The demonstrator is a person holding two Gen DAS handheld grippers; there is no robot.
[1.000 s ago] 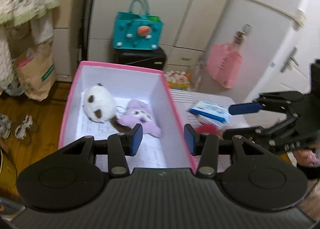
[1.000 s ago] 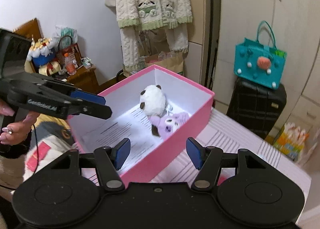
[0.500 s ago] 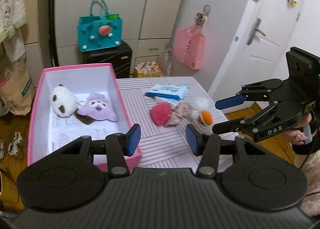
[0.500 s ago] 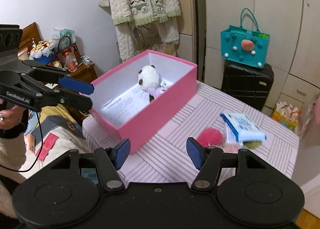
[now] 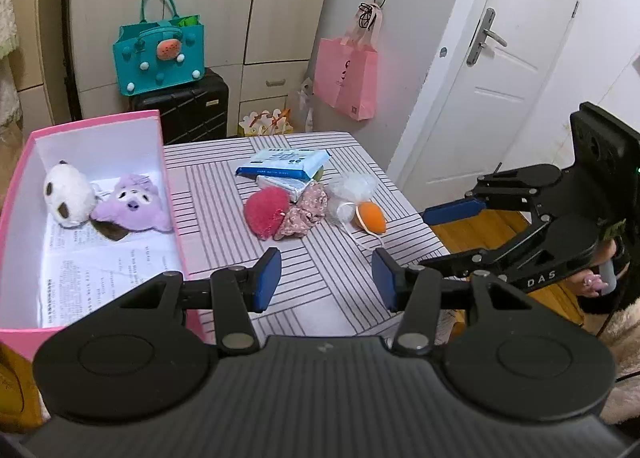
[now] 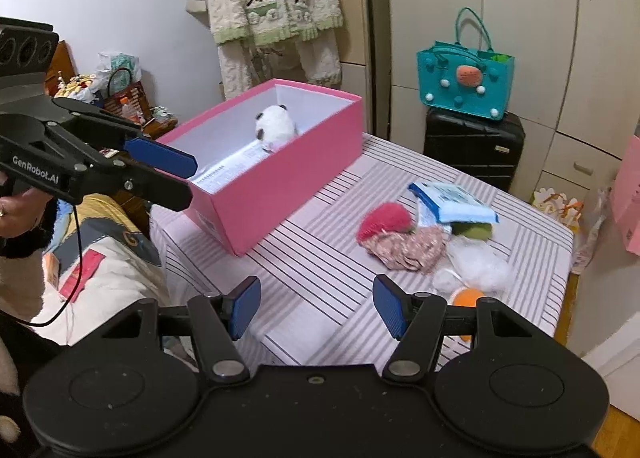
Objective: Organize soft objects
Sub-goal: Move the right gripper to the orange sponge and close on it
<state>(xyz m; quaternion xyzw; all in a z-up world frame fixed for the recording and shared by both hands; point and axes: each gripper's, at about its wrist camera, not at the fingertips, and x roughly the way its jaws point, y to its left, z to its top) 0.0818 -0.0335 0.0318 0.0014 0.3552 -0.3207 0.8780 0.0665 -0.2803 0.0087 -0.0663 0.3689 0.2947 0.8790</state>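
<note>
A pink box stands at the left of the striped table. Inside lie a white panda plush and a purple plush. On the table lie a red puff, a floral scrunchie, a white fluffy item and an orange ball. My left gripper is open and empty above the near table edge. My right gripper is open and empty; it also shows at the right of the left wrist view.
Blue wipe packs lie behind the soft items. A teal bag sits on a black suitcase beyond the table. A pink bag hangs at the right, next to a door.
Both grippers have pulled back from the pink box and swung to the right. The loose soft items on the table have come into view. Both stay open.
</note>
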